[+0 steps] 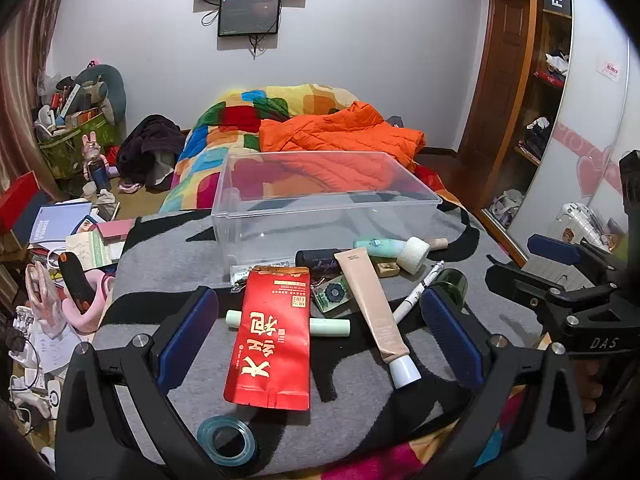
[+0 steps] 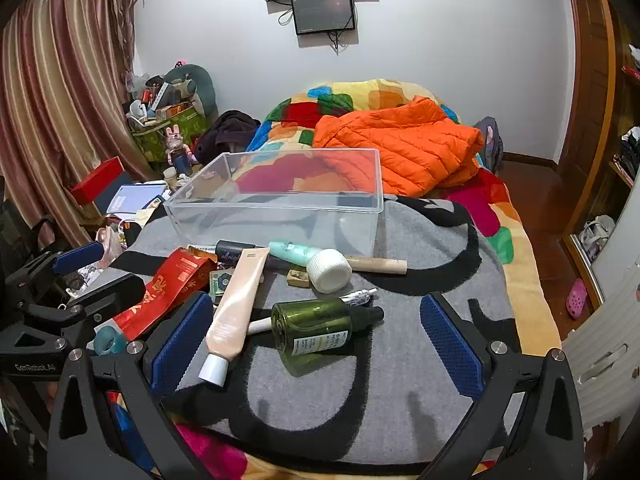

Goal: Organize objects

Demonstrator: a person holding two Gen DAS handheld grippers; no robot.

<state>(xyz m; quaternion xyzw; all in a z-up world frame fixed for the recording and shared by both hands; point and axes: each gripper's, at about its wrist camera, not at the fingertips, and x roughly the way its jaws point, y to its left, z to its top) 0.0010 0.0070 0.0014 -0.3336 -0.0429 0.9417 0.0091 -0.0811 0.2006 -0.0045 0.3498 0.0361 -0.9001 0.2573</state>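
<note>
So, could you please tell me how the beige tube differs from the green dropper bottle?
The beige tube is flat, opaque, white-capped; the green dropper bottle is round, translucent, black-capped. The tube's cap points toward the camera, the bottle's to the right. Both lie on the grey blanket, outside the clear bin.

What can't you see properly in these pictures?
- Mint green tube, left wrist view: its middle is hidden under the red pouch.
- White pen, right wrist view: its middle is hidden behind the green dropper bottle.
- Roll of clear tape, right wrist view: mostly hidden by the left gripper.
- Dropper bottle label: print too small to read.
</note>
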